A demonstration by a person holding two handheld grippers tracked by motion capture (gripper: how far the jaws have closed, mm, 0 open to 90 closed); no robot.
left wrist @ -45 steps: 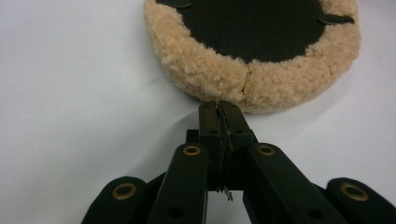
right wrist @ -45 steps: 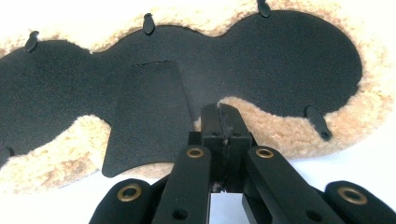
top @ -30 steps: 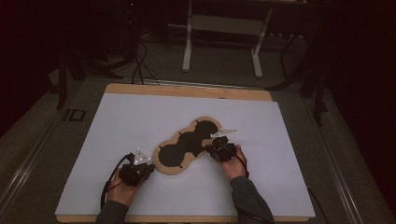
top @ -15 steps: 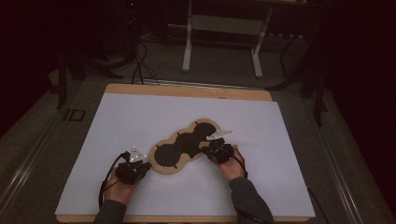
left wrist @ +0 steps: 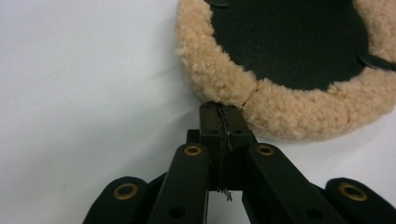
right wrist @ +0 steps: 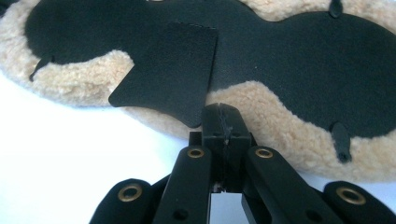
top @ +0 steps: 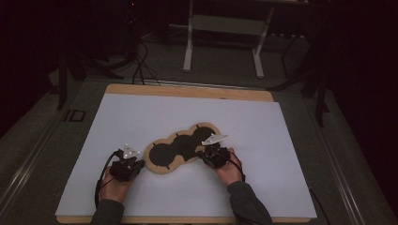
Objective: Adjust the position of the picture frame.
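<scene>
A three-lobed pad (top: 180,147) with a tan fleece rim and black middle lies flat on the white sheet (top: 141,112). My left gripper (top: 142,161) is shut at the pad's near-left end. In the left gripper view its tips (left wrist: 219,107) touch the fleece rim (left wrist: 289,107), with nothing but a stray thread between the jaws. My right gripper (top: 201,154) is shut at the pad's near-right side. In the right gripper view its tips (right wrist: 223,109) rest against the fleece (right wrist: 289,130), just beside the corner of a loose black flap (right wrist: 173,70).
The white sheet covers a wooden board whose far edge (top: 187,91) shows. Small black tabs (right wrist: 341,137) sit on the pad's rim. On the dark floor behind the table stand a metal frame (top: 225,28) and cables (top: 141,65).
The left hand has drifted slightly to the left. The pad and the right hand look unchanged.
</scene>
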